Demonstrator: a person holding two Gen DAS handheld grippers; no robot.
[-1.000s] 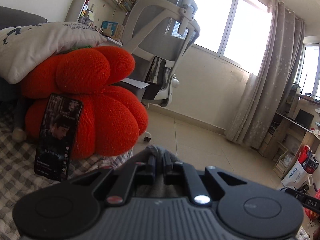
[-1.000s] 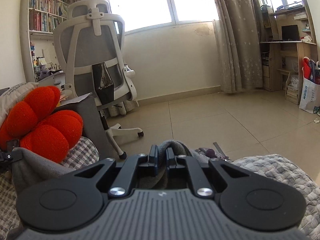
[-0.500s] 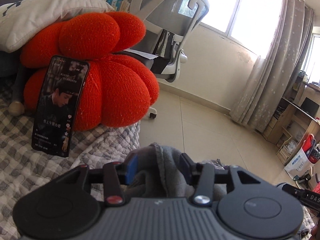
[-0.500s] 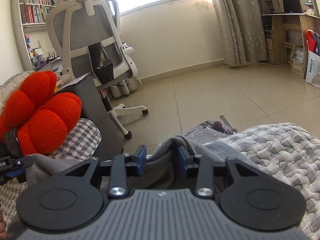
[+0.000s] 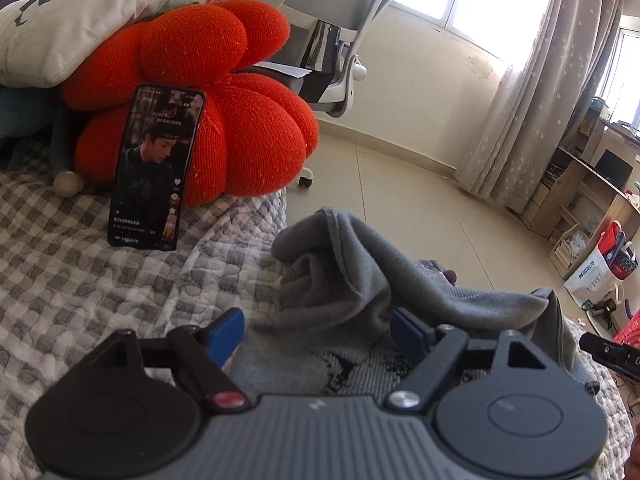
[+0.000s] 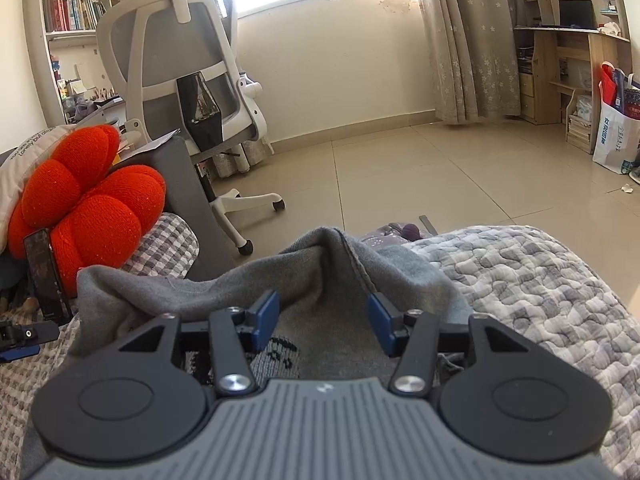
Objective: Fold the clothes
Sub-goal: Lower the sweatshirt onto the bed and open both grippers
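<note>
A grey garment [image 5: 344, 276] lies crumpled on the checked quilt [image 5: 80, 280], one raised fold standing toward the bed's edge. My left gripper [image 5: 316, 330] hovers just behind that fold. Its jaws are opening, the blue pads [image 5: 226, 330] wide apart, and cloth lies loose between them without being pinched. In the right wrist view the same grey garment [image 6: 332, 276] peaks in front of my right gripper [image 6: 323, 318]. Those jaws are opening too, with loose cloth between the blue pads [image 6: 266, 316]. A dark printed pattern [image 6: 280, 350] shows on the fabric below.
A red pumpkin cushion [image 5: 224, 92] sits at the back left with a phone [image 5: 156, 168] leaning on it, under a pale pillow [image 5: 80, 12]. A white office chair [image 6: 188, 80] stands beyond the bed's edge on tiled floor [image 6: 440, 172]. A desk [image 6: 572, 40] and bag [image 6: 616, 132] stand far right.
Both grippers went from shut on the garment's edge to open, letting it go. The cloth has slumped onto the quilt, and both views have tipped downward and drawn back a little.
</note>
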